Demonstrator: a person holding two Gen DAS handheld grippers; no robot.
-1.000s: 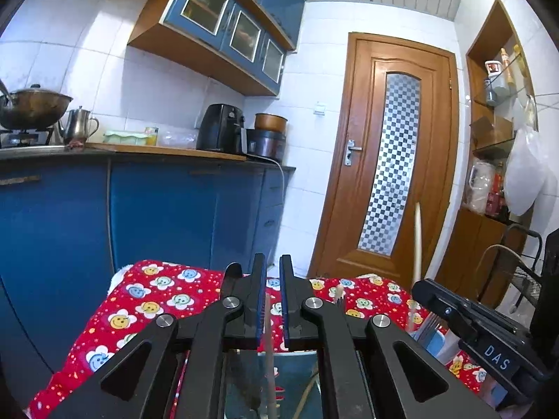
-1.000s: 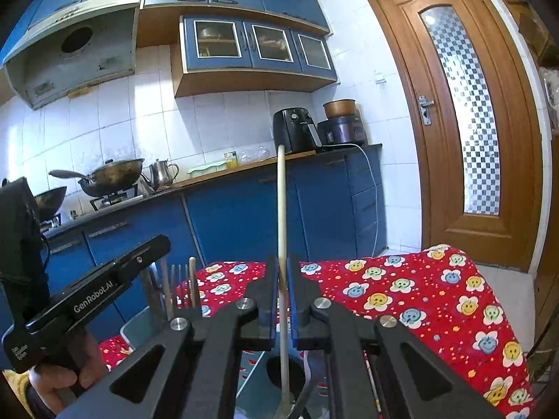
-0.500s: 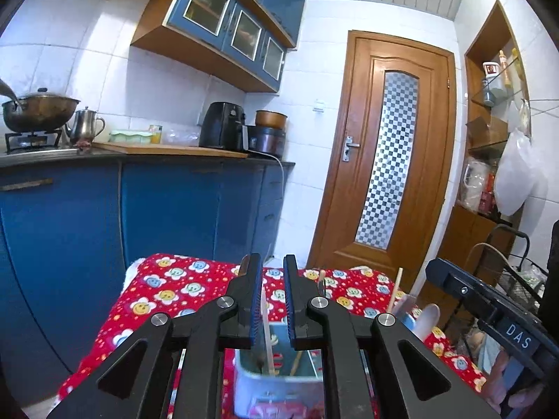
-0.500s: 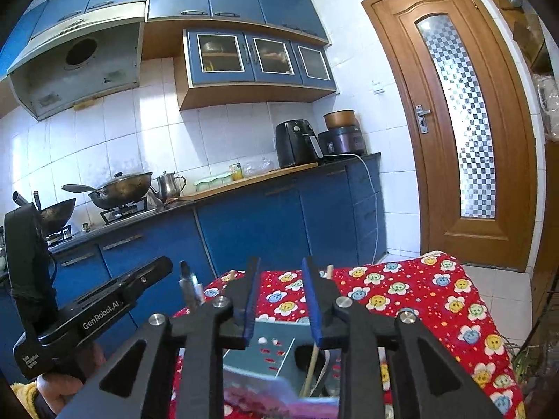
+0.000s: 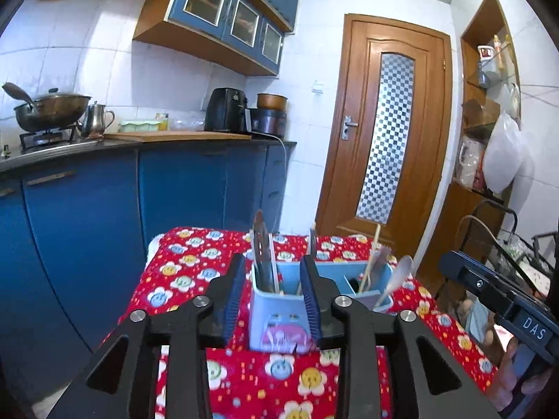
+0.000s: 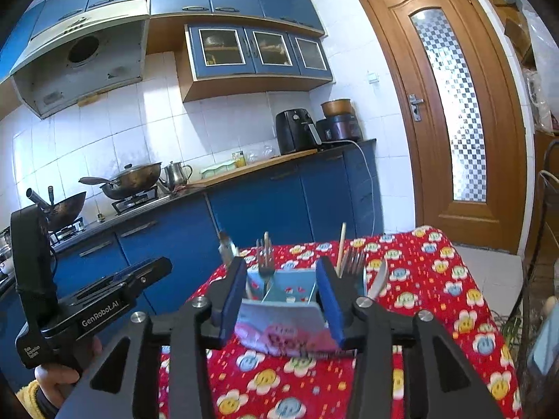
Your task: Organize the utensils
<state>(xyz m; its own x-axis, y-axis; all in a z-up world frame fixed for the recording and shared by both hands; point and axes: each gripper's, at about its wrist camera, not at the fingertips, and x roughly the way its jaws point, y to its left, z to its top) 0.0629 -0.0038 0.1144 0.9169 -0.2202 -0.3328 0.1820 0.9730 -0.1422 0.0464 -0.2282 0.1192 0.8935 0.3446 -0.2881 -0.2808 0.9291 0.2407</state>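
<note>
Nearest, the left gripper (image 5: 273, 300) stands with its jaws apart and widening, nothing clamped between the blue ribbed pads (image 5: 233, 300). Framed in the gap, but beyond the fingertips and clear of them, sits the light blue utensil holder (image 5: 279, 317) on the red flowered tablecloth (image 5: 181, 279). A knife (image 5: 261, 248) stands upright in the compartment seen just inside the left jaw. Past the right jaw, a wooden chopstick (image 5: 371, 262) and a pale spoon (image 5: 398, 276) lean out of the holder's other compartments.

The right gripper (image 6: 281, 300) is likewise parted and widening, with no pad pressing on anything. The same holder (image 6: 283, 310) shows between its jaws, again farther off than the fingertips. A fork (image 6: 264, 258) rises near the left jaw; a chopstick (image 6: 340, 248) and another fork (image 6: 353, 262) stand beside the right jaw, and a spoon (image 6: 379, 279) leans outward further right of it. In this view the left gripper's body (image 6: 94, 307) lies off to the left of the jaws, a hand (image 6: 57, 373) wrapped round its grip.

Beyond the table run blue base cabinets (image 6: 265, 206) under a dark counter. On that counter are a wok (image 6: 134, 181) on the stove, a steel kettle (image 6: 176, 173), a black air fryer (image 6: 295, 131) and a cooker (image 6: 339, 127). Farthest, to the right of both jaws, stands a wooden door (image 6: 450, 111) with a chequered glass panel.
</note>
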